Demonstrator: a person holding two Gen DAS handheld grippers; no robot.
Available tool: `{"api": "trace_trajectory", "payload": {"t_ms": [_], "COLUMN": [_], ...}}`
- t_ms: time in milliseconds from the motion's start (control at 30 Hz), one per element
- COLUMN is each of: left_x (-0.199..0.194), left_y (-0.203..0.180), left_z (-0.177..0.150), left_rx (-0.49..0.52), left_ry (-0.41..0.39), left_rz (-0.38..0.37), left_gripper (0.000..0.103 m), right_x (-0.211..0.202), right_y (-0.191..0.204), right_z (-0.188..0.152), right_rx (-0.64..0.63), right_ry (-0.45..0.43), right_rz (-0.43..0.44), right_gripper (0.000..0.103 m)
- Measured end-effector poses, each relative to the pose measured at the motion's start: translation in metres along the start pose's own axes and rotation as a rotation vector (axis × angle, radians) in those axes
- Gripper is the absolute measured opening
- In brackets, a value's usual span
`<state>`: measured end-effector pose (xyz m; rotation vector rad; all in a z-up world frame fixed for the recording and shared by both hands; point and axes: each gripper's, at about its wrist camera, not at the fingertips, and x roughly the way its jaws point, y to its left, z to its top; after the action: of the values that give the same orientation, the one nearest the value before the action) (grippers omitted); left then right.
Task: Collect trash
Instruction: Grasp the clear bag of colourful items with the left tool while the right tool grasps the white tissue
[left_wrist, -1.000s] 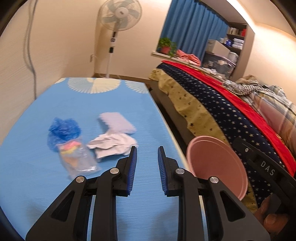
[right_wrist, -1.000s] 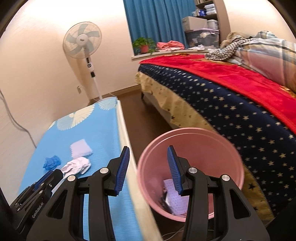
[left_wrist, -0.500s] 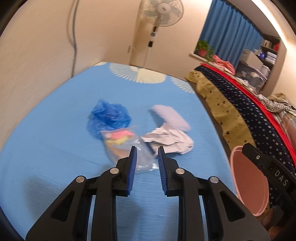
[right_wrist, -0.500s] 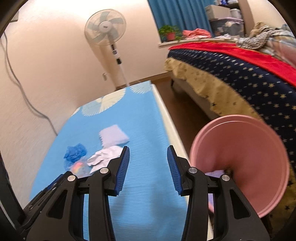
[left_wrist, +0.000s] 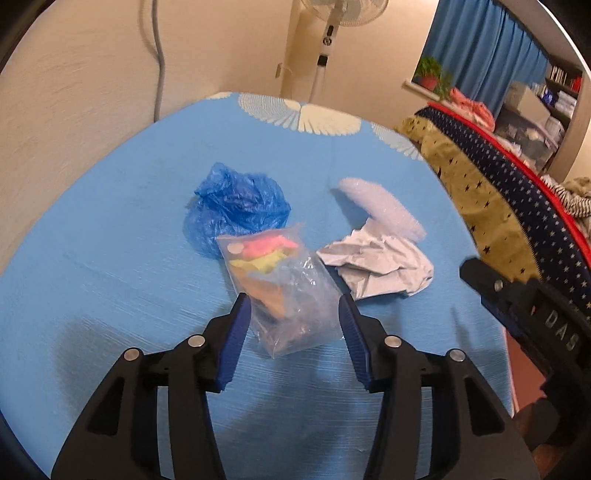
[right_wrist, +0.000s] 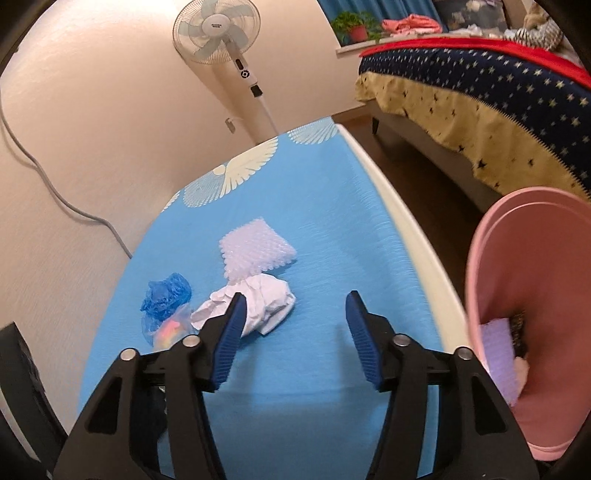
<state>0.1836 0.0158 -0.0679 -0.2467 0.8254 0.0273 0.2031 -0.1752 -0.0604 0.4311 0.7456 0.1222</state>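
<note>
We are spreading the left tongs (left_wrist: 291, 317); their jaws are opening with the near end of the clear bag (left_wrist: 284, 291) lying between the blue pads (left_wrist: 234, 332), which are not pressing on it yet. We are angling them downward over the bag, probably so both pads can drop either side of the loose film and close on it, not on the coloured scraps inside.

We are also opening the right tongs (right_wrist: 293, 321), and nothing is sitting between their pads. The crumpled white paper (right_wrist: 258, 302) is showing just past the left pad, so we are reading it as their likely target, taken separately so each hand carries one piece.

Outward from the tongs, the trash is lying bunched together on the blue surface (left_wrist: 110, 258): the blue plastic wad (left_wrist: 236, 203) is touching the far end of the clear bag, the paper is lying just beside the bag, and the bubble-wrap piece (right_wrist: 255, 251) is resting against the paper's far side.

The pink bin (right_wrist: 524, 295) is standing off the right edge of the surface, tilted toward us, with a few items already in it. We judge it is placed there so the right hand has a short reach. Four pieces are still waiting on the surface.
</note>
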Motion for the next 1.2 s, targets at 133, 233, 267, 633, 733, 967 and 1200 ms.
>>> {"api": "trace_trajectory", "payload": {"t_ms": [133,233,267,633,733,967,1200], "left_x": [0.005,0.006,0.006,0.005,0.005,-0.001,-0.018], "left_y": [0.009,0.011,0.011,0.019,0.017,0.019,0.022], "left_z": [0.002,0.003,0.003,0.007,0.006,0.006,0.007], "left_rx": [-0.035,-0.023,-0.019,-0.054,-0.047,-0.054,-0.059], "left_ry": [0.024,0.027,0.028,0.008,0.006,-0.008,-0.043], "left_rz": [0.031,0.061,0.065,0.072,0.071,0.058,0.054], "left_gripper": [0.047,0.035,0.034,0.019,0.019,0.018,0.018], "right_x": [0.016,0.028,0.032,0.042,0.040,0.020,0.004], "right_y": [0.004,0.007,0.008,0.022,0.024,0.030,0.016], "right_z": [0.001,-0.002,-0.003,-0.006,-0.007,-0.005,-0.002], "right_rx": [0.011,0.018,0.019,-0.039,-0.064,-0.119,-0.025], "right_ry": [0.030,0.060,0.073,0.121,0.118,0.075,0.068], "right_rz": [0.029,0.038,0.040,0.037,0.043,0.039,0.064], "right_gripper": [0.061,0.061,0.061,0.027,0.000,0.000,0.007]}}
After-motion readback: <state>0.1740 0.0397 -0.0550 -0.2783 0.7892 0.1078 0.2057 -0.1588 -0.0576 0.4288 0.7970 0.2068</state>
